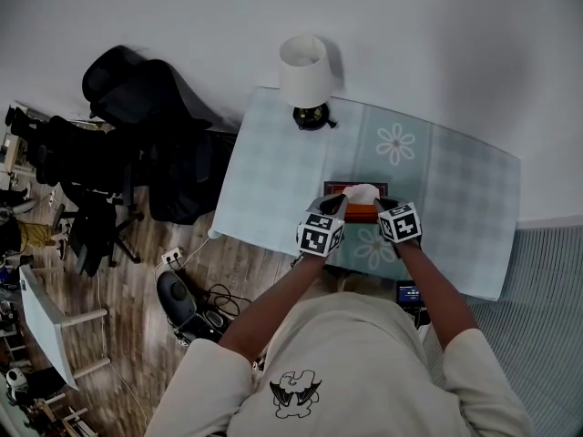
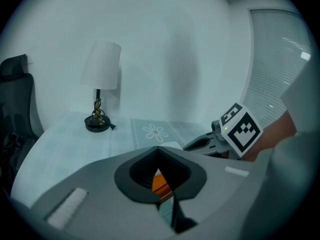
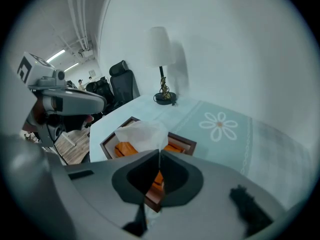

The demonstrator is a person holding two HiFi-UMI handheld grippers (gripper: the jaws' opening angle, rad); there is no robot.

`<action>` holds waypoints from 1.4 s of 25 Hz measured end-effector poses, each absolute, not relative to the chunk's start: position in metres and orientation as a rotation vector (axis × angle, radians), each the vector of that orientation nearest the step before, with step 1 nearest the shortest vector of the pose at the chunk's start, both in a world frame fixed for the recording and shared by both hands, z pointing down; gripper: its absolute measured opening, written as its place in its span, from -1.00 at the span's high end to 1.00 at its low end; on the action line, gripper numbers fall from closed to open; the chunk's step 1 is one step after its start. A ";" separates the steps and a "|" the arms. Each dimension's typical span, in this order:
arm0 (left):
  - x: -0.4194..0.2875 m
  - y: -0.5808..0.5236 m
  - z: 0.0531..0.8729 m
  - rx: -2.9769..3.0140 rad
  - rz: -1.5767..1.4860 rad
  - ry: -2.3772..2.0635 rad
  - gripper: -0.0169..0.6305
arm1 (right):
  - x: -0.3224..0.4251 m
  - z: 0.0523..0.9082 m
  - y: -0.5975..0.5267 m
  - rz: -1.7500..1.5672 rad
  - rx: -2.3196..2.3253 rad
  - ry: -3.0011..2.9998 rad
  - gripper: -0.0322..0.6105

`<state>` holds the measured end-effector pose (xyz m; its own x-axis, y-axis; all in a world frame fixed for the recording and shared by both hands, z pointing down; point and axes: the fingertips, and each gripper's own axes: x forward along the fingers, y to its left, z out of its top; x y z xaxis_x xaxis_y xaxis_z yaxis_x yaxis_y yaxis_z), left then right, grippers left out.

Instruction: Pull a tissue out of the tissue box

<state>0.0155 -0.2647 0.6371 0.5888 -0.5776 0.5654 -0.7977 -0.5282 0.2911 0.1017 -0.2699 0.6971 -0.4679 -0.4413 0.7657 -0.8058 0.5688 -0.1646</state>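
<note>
The tissue box [image 1: 356, 211], a dark wooden frame with orange inside, sits near the middle of the table's [image 1: 273, 176] near edge, on a pale checked tablecloth [image 1: 455, 180] printed with daisies. A white tissue [image 1: 362, 192] stands crumpled out of its top opening. The right gripper [image 3: 160, 153] is at the box's right near corner, its jaws closed together with a thin edge of the tissue pinched between the tips. The left gripper [image 2: 159, 149] is at the box's left near corner, its jaws also closed tip to tip with nothing visible between them; whether it touches the box cannot be told. A table lamp [image 1: 303, 73] with a white shade stands at the far edge, well apart from the box.
</note>
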 end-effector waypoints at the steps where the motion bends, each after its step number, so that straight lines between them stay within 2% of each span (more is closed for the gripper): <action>1: 0.015 -0.264 0.637 2.290 0.551 -1.091 0.93 | 0.101 0.696 -0.270 0.684 0.992 -2.119 0.85; 35: -0.007 -0.247 0.594 2.317 0.439 -1.167 0.93 | 0.095 0.596 -0.243 0.634 1.192 -2.322 0.85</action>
